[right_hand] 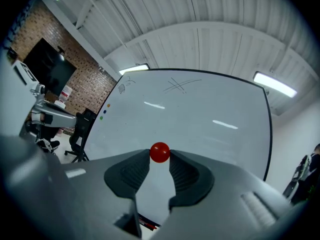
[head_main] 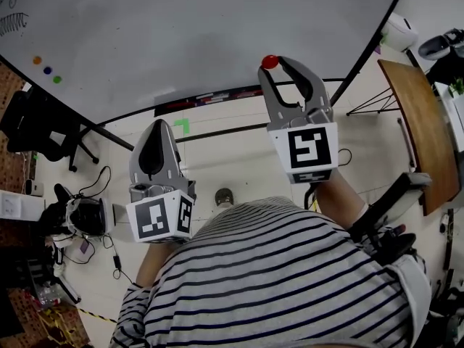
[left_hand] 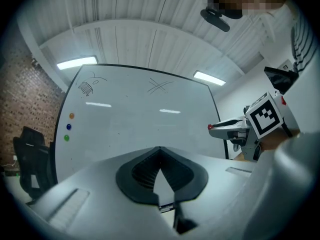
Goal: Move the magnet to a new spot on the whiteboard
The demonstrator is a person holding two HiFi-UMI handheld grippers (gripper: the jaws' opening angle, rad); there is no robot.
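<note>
Right now you are pinching the magnet [head_main: 270, 61] in the right gripper [head_main: 278, 64]; its fingers are standing narrow, closing on the little red ball from both sides at their very tips. You are holding it up in front of the whiteboard [head_main: 203, 27], over the board's lower right part, just above its bottom edge in the head view; whether the ball is touching the surface cannot be told. The left gripper [head_main: 160, 125] is hanging lower, below the whiteboard's bottom edge and left of the right one; its fingers are pressing together with nothing between them. Three dots [head_main: 47, 70], orange, blue and green, are sitting in a line at the whiteboard's left edge, well apart from the magnet; a doodle [head_main: 12, 22] is showing above them at the upper left corner, and a faint cross [right_hand: 177, 85] is showing near the top middle. A tray [head_main: 210, 98] with markers is running along under the whiteboard; a chair [head_main: 36, 125] is standing off its left side.
</note>
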